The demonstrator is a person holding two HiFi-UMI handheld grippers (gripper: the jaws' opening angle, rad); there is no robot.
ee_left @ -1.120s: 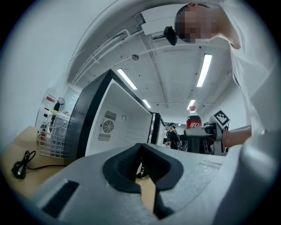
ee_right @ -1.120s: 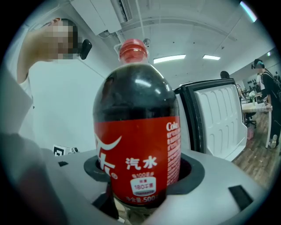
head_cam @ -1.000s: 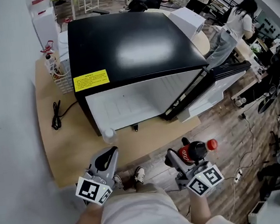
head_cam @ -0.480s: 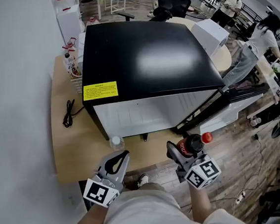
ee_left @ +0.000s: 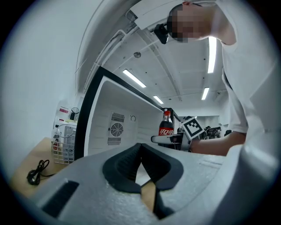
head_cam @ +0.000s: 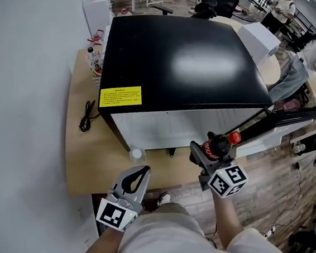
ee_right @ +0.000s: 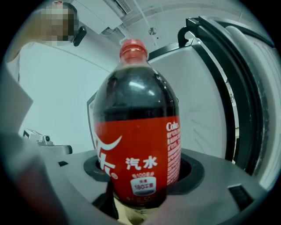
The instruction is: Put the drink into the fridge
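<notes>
Right claw (head_cam: 207,158) pinches the rounded plastic cola bottle (ee_right: 138,132), red-capped and upright, just before the fridge (head_cam: 179,59): glossy flat black top, white inside, door (head_cam: 283,120) swung wide. Left claw (ee_left: 140,169) is pressed together, empty, at the wooden table (head_cam: 80,159) edge.

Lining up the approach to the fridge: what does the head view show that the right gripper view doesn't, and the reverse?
Head view only: the fridge's black top with its yellow label, the left gripper, the black cable on the wooden table. Right gripper view only: the cola bottle's red label print, the fingers closed on its base. Both: that bottle, red cap on, in the right gripper, and part of the fridge.
</notes>
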